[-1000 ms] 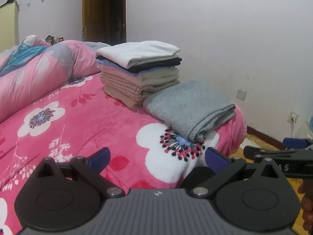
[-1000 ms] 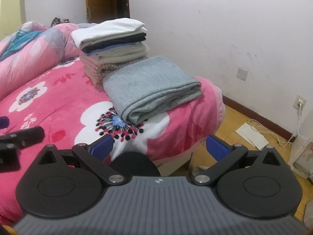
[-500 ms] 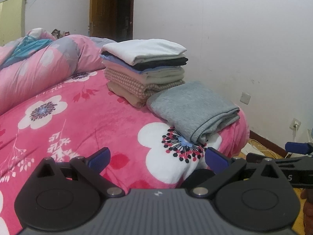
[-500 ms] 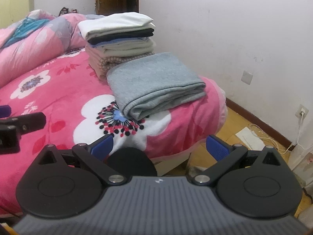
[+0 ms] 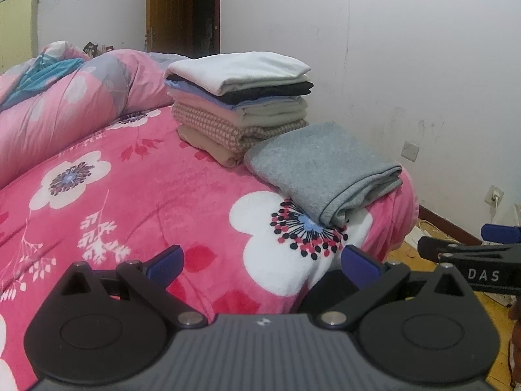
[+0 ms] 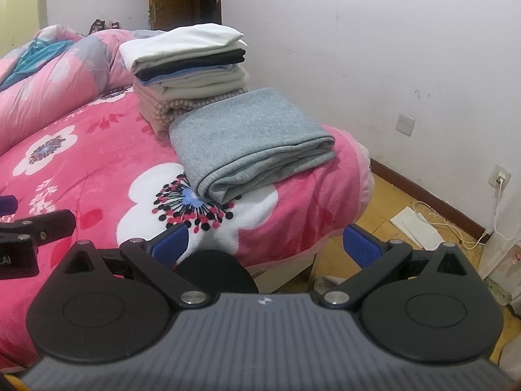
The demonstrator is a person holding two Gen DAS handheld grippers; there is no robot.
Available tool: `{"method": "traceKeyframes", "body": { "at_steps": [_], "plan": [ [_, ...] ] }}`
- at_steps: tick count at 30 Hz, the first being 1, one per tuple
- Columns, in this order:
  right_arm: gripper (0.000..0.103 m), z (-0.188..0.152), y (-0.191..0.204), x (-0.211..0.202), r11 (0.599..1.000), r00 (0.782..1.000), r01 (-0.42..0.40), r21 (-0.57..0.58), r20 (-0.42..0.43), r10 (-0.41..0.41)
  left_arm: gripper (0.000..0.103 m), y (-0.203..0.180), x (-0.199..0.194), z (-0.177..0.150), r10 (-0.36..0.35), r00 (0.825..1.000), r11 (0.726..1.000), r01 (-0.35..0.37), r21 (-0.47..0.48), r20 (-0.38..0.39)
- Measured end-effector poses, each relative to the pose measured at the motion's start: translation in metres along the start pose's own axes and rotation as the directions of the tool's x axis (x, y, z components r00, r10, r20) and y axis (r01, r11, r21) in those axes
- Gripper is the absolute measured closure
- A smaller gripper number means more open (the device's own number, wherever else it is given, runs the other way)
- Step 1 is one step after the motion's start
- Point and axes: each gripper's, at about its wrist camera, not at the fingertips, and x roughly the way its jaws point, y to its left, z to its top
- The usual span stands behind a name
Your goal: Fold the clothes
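Left wrist view: the left gripper [image 5: 262, 262], blue-padded fingers spread wide and grasping nothing, hangs above a pink fleece bed cover printed with white flowers [image 5: 156, 195]. A folded grey knit garment [image 5: 320, 166] lies near the bed's far corner, touching a stack of folded clothes topped by a white piece [image 5: 239, 97]; a rumpled pink quilt [image 5: 65, 97] lies at left. The other gripper [image 5: 472, 251] enters at the right edge over the yellow floor. Right wrist view: the right gripper [image 6: 265, 242], likewise released and empty, is held off the bed's edge, facing the grey garment [image 6: 247, 140] and the stack [image 6: 189, 65] behind it; a white wall socket with a plugged cable [image 6: 499, 176] shows at right.
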Motion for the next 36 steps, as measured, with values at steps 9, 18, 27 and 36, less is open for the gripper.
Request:
{"method": "traceKeyframes", "body": {
  "at_steps": [9,18,27,36],
  "plan": [
    [0.001,-0.002,0.007,0.002,1.000,1.000,-0.011,-0.004,-0.009,0.011,0.000,0.005,0.006,-0.003,-0.007,0.999,1.000,0.007,-0.018,-0.032],
    [0.001,-0.005,0.015,-0.002,0.999,1.000,-0.013,-0.034,-0.003,0.013,0.000,0.004,0.008,-0.004,-0.021,0.999,0.999,0.020,-0.029,-0.043],
    [0.001,-0.009,0.015,-0.002,0.999,1.000,-0.018,-0.027,-0.014,0.017,0.000,0.001,0.009,-0.005,-0.015,0.999,1.000,0.014,-0.020,-0.042],
    [0.001,-0.009,0.015,-0.002,0.999,1.000,-0.015,-0.031,-0.015,0.015,0.000,-0.002,0.010,-0.005,-0.016,0.999,1.000,0.016,-0.008,-0.038]
  ]
}}
